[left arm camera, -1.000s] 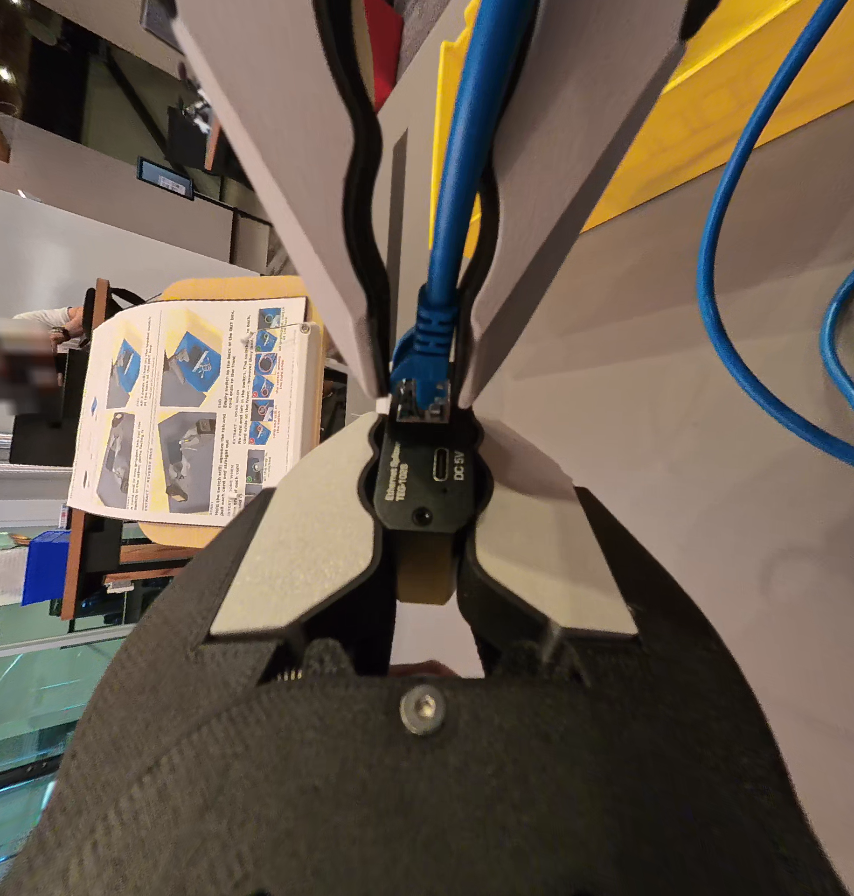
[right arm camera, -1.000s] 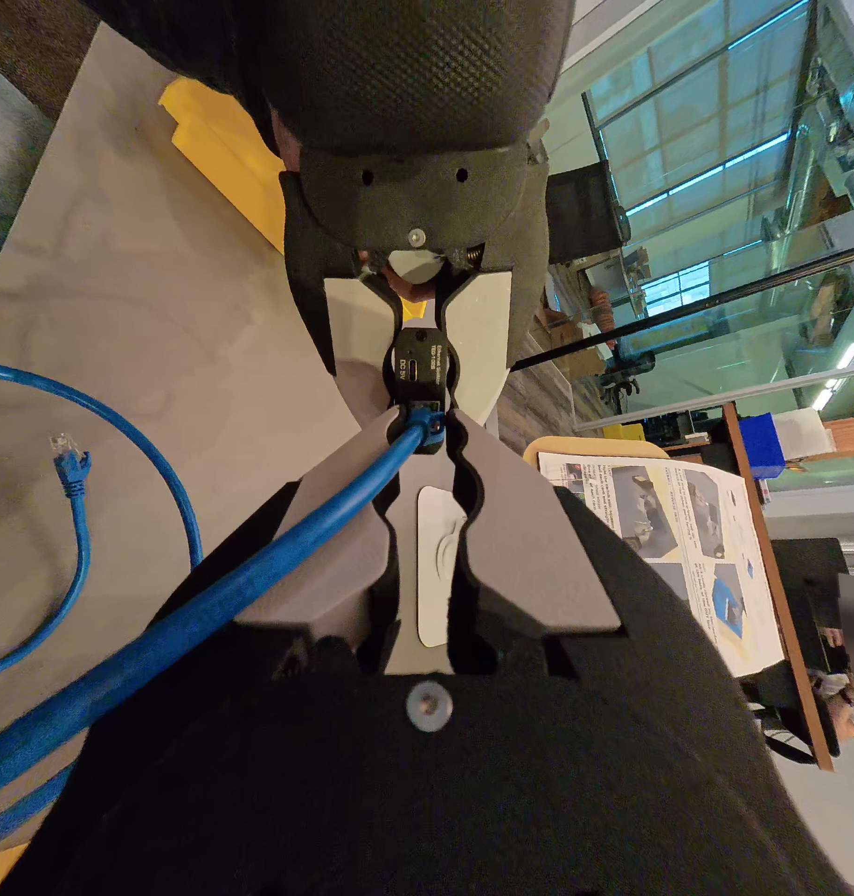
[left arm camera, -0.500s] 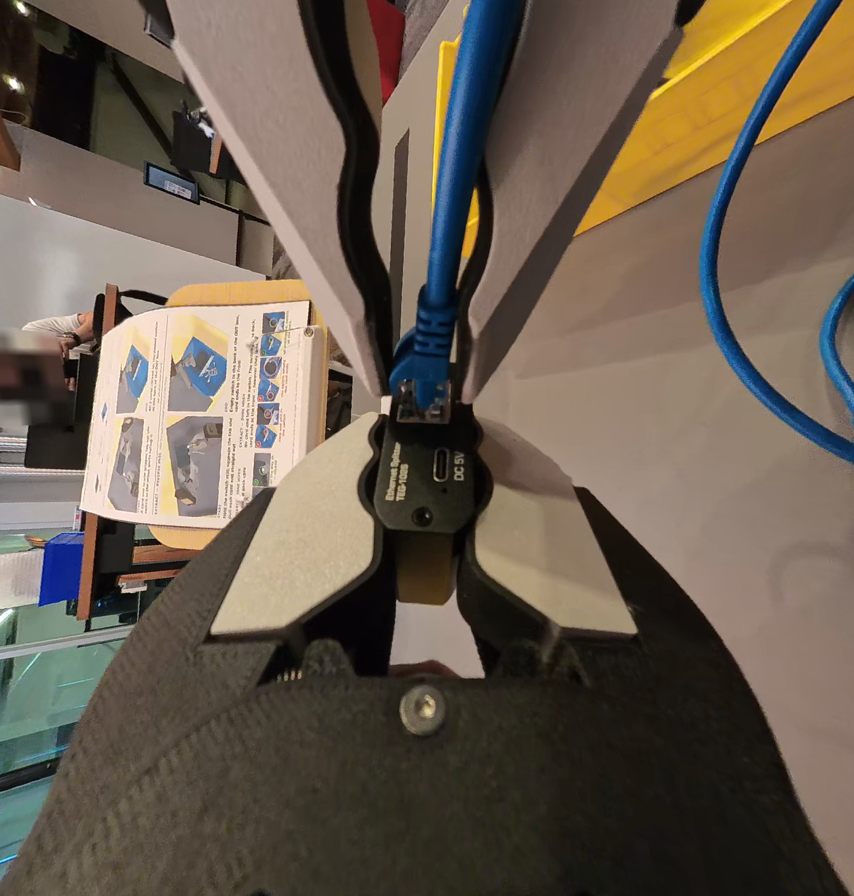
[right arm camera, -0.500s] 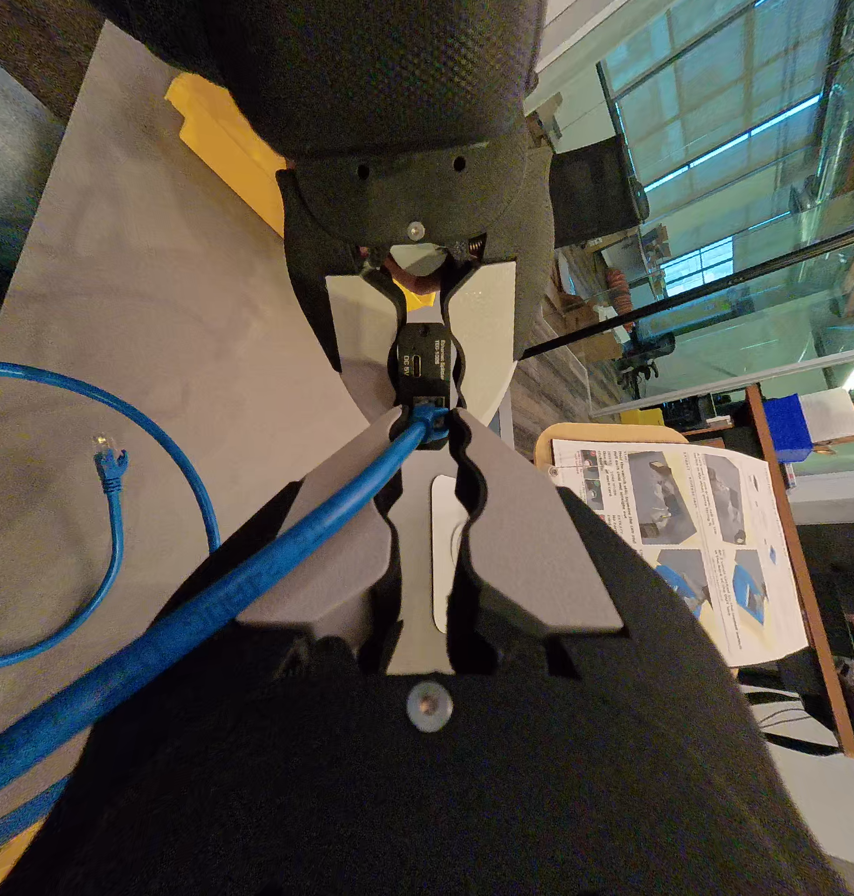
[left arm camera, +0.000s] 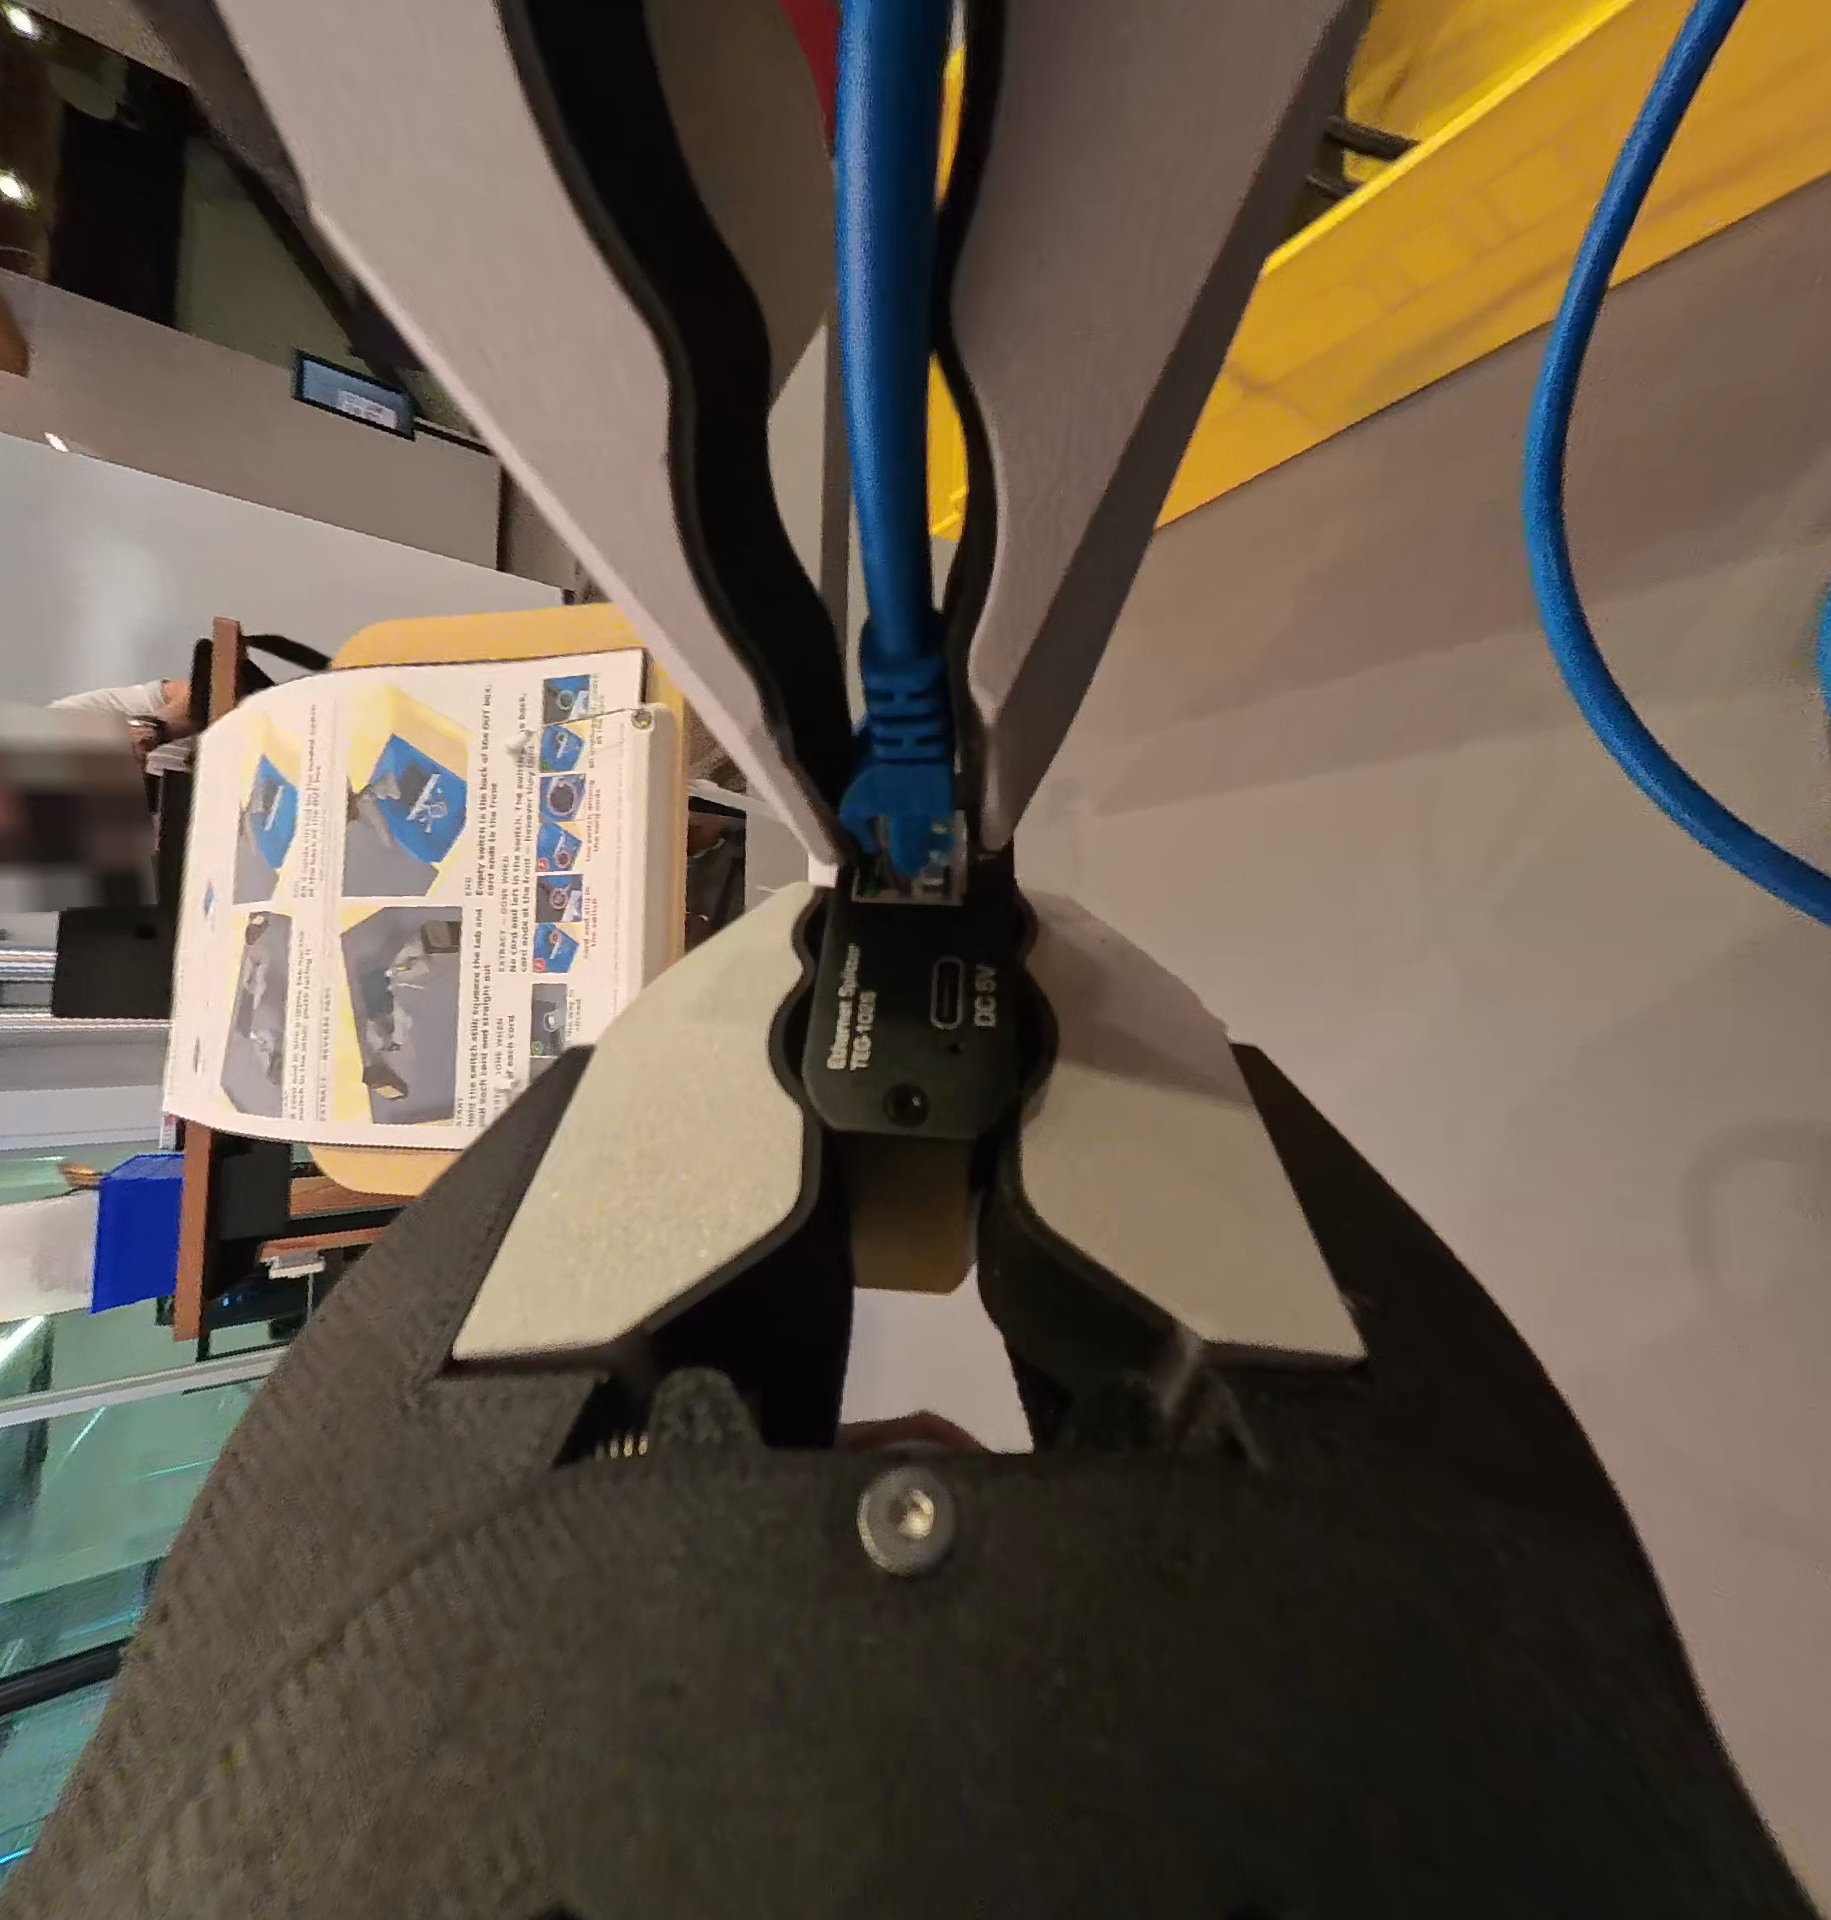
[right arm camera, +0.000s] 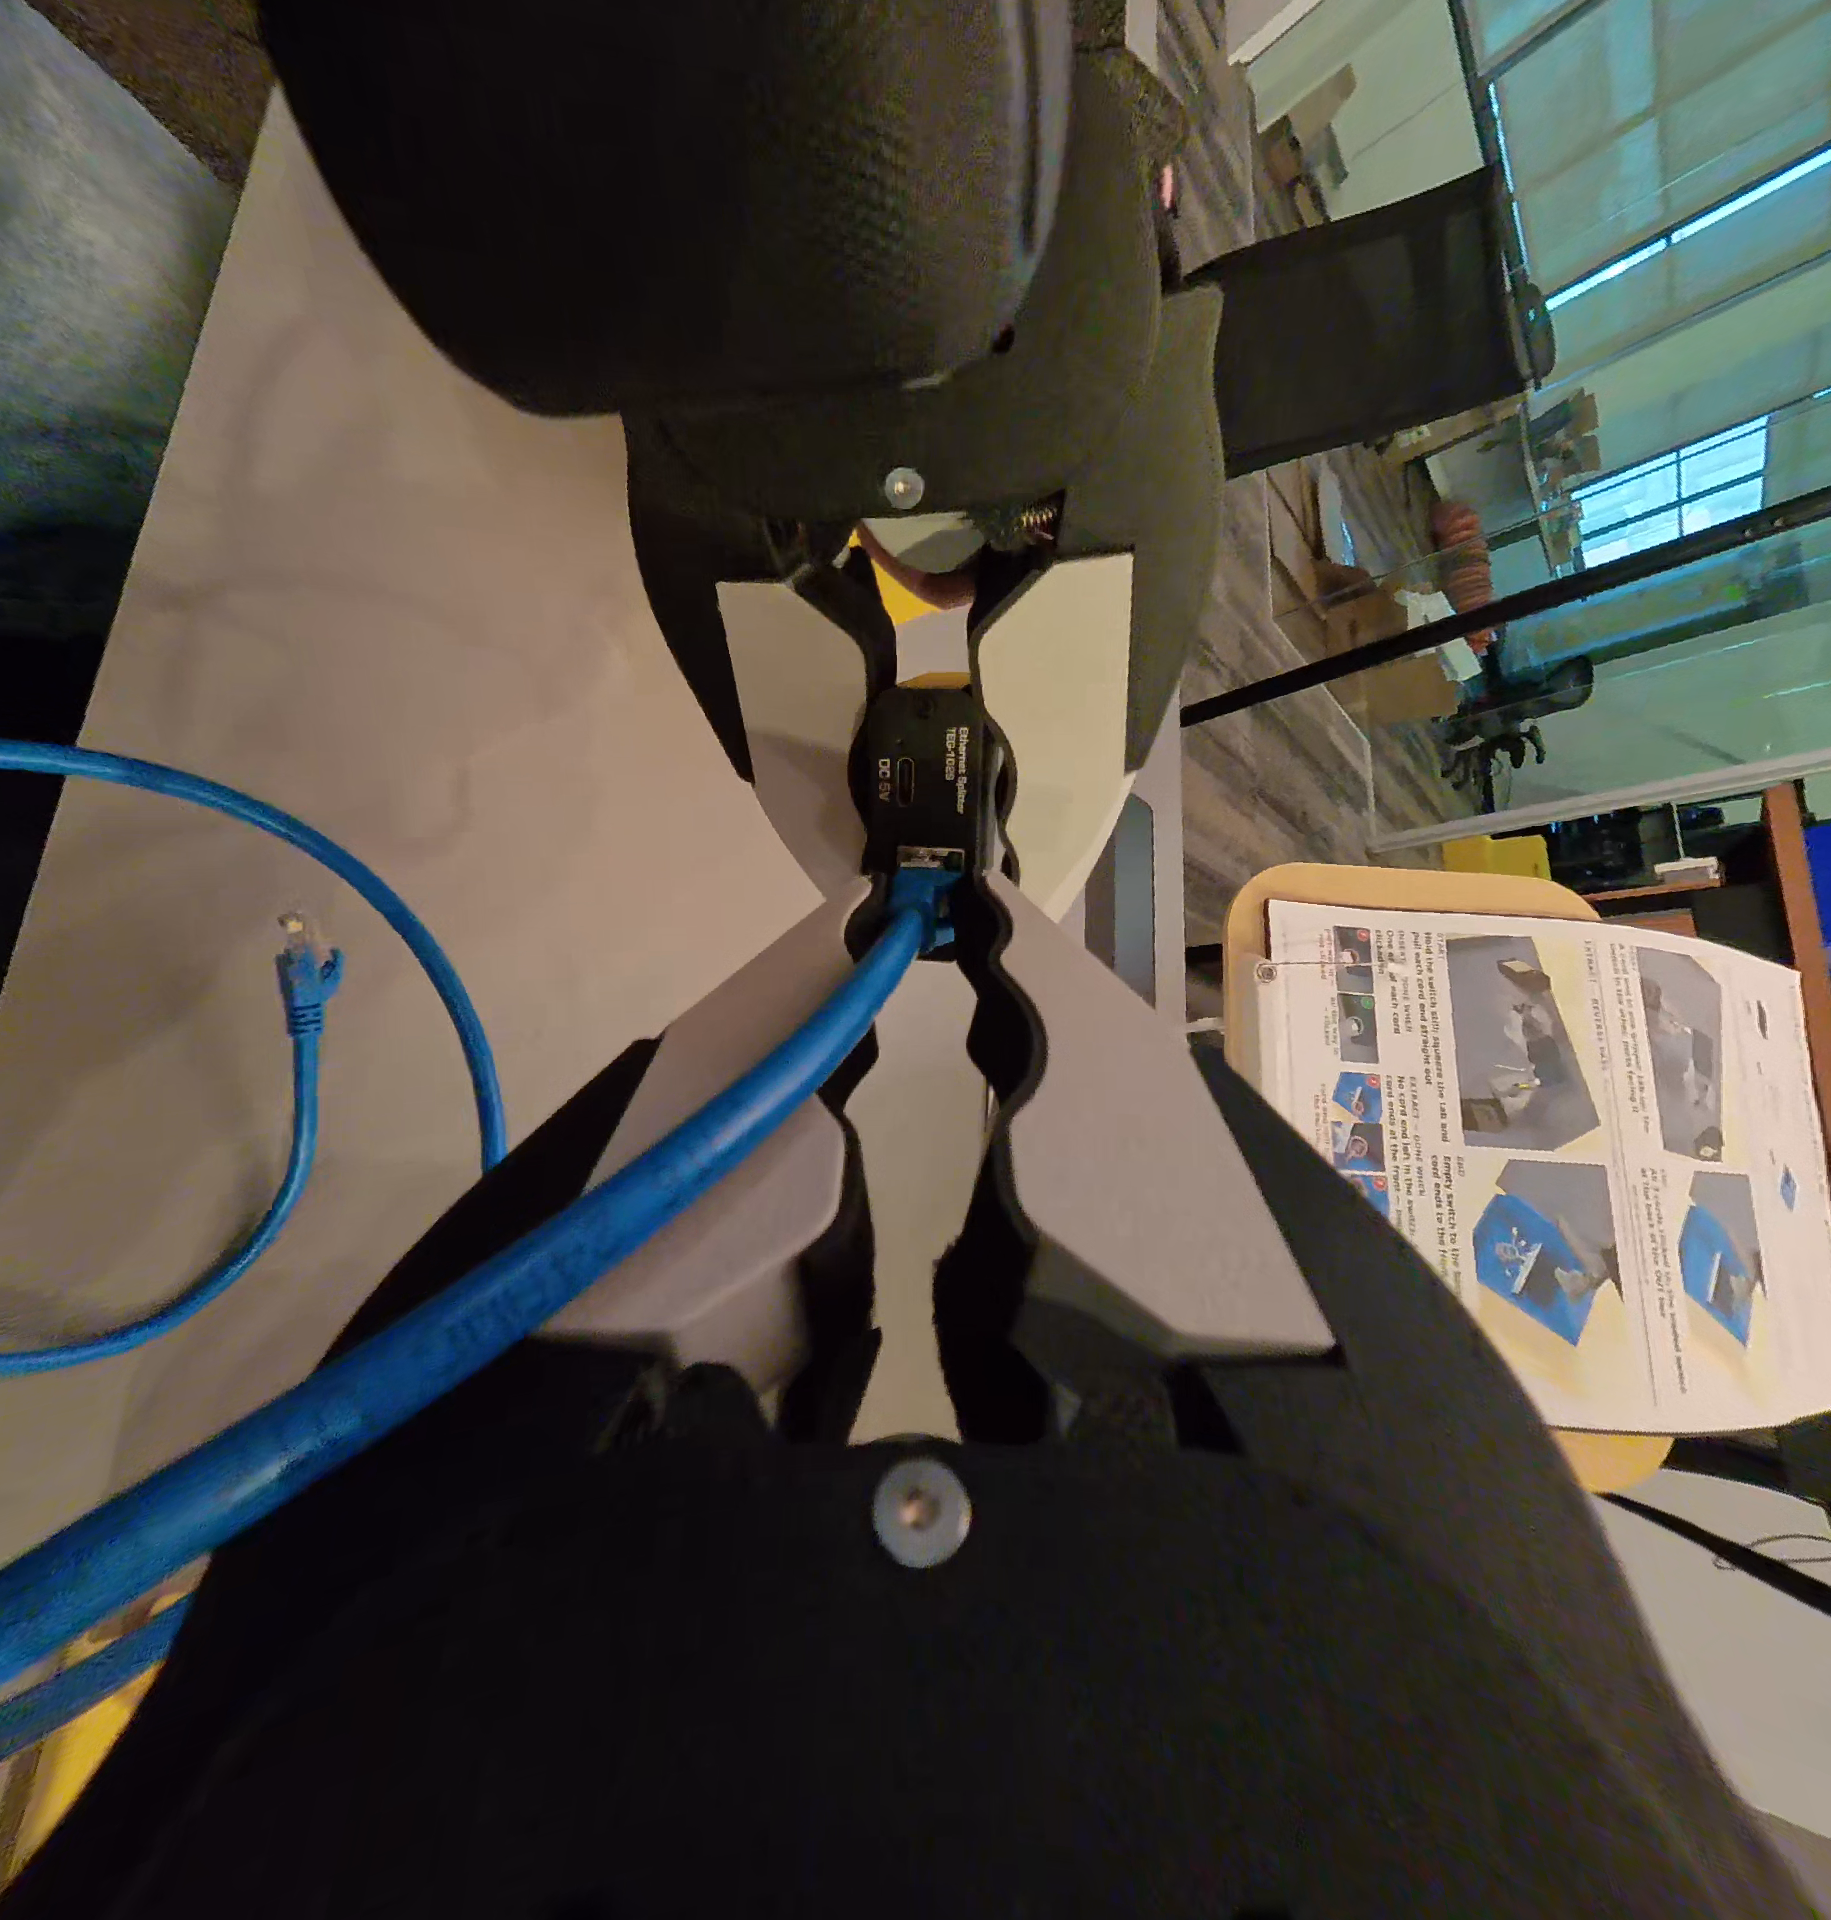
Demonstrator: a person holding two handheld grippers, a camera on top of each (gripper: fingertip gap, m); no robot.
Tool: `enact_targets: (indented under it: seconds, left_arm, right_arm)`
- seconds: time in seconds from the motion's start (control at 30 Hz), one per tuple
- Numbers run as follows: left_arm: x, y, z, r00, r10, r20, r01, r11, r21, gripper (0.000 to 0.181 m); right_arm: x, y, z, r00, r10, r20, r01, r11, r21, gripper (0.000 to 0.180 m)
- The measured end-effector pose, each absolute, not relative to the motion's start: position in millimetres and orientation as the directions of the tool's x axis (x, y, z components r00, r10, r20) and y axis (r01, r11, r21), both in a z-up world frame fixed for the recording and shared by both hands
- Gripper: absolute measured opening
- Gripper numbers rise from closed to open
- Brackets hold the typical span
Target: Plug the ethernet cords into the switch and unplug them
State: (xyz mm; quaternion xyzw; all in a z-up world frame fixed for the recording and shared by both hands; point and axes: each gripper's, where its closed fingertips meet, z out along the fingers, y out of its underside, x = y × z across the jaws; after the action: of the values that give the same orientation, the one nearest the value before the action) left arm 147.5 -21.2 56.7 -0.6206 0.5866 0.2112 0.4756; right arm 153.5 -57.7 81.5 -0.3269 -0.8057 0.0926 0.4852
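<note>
My left gripper (left arm camera: 916, 920) is shut on a small black switch (left arm camera: 911, 1029), held off the grey table (left arm camera: 1410, 831). My right gripper (right arm camera: 932, 904) is shut on the plug of a blue ethernet cord (right arm camera: 599, 1216). The two grippers meet tip to tip. The blue plug (left arm camera: 900, 800) sits at the mouth of the switch's port, with the metal port rim showing beneath it; how deep it sits I cannot tell. The switch (right arm camera: 926, 779) also shows in the right wrist view, with the plug (right arm camera: 921, 909) against its port.
A second blue cord (right arm camera: 475, 1039) loops loose on the table, its free plug (right arm camera: 303, 966) lying flat. A yellow bin (left arm camera: 1462, 260) stands at the table's far side. An instruction sheet on a board (right arm camera: 1545, 1143) stands off the table edge. Across from one pair of fingers to the other is roughly 4 cm.
The blue plug now stands slightly back from the port, with more of the port rim showing. Both grippers stay shut and have tilted a little together.
</note>
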Motion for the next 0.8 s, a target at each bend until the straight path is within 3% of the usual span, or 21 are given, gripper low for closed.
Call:
enact_targets:
  seconds: [0.2,0.27,0.33,0.47,0.6,0.8]
  left_arm:
    - [145.4,-19.9,49.9,0.306,-0.591,-0.746,-0.878,0.126,-0.461,0.029]
    - [109.1,-4.1,38.6,0.35,-0.548,-0.759,-0.903,0.017,-0.429,0.028]
    - [84.9,-3.3,44.7,0.465,-0.564,-0.682,-0.834,-0.021,-0.551,0.028]
    - [76.7,-3.3,28.7,0.385,-0.547,-0.743,-0.902,-0.053,-0.428,0.029]
    - [71.3,-14.0,33.2,0.455,-0.552,-0.698,-0.861,-0.074,-0.503,0.03]
    - [68.7,-24.1,24.8,0.454,-0.555,-0.697,-0.867,-0.095,-0.489,0.031]
  right_arm:
    - [148.1,-54.8,79.4,-0.285,0.646,0.708,0.457,0.741,-0.492,0.01]
    - [155.9,-49.3,84.6,-0.264,0.657,0.706,0.47,0.727,-0.501,0.01]
    - [170.3,-36.9,93.9,-0.217,0.704,0.676,0.468,0.683,-0.561,0.01]
    - [182.7,-20.7,104.8,-0.153,0.711,0.686,0.515,0.65,-0.559,0.011]
    - [216.5,21.4,135.5,-0.002,0.699,0.715,0.608,0.569,-0.554,0.011]
    - [271.0,67.3,202.2,0.191,0.578,0.794,0.733,0.454,-0.507,0.011]
